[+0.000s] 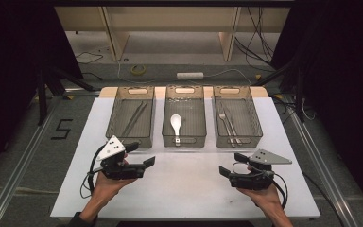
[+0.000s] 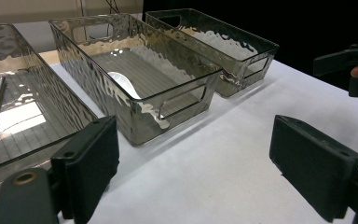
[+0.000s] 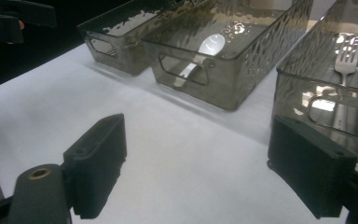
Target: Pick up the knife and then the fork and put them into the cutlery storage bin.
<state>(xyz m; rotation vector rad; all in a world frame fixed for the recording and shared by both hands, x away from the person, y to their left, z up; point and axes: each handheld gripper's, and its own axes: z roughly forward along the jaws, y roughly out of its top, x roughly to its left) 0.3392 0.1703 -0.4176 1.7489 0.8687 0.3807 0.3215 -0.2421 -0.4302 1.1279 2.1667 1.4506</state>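
Both the left gripper [image 1: 147, 163] and right gripper [image 1: 223, 171] are wide open, holding nothing. The white spoon [image 1: 176, 124], mid-frame, looks light, hard, slippery; grab its handle.

place: lab or test rig, probably | signs: black curtains [image 1: 9, 71] at the sides, loose cables [image 1: 260, 42] and power strip [image 1: 190, 75] on floor, taped "5" [image 1: 62, 128], white table [image 1: 184, 189]

A white table [image 1: 184, 184] holds three see-through bins in a row at its far side. The left bin [image 1: 130, 116] sits near the middle bin [image 1: 184, 116], and the right bin [image 1: 237, 116] sits near that one.
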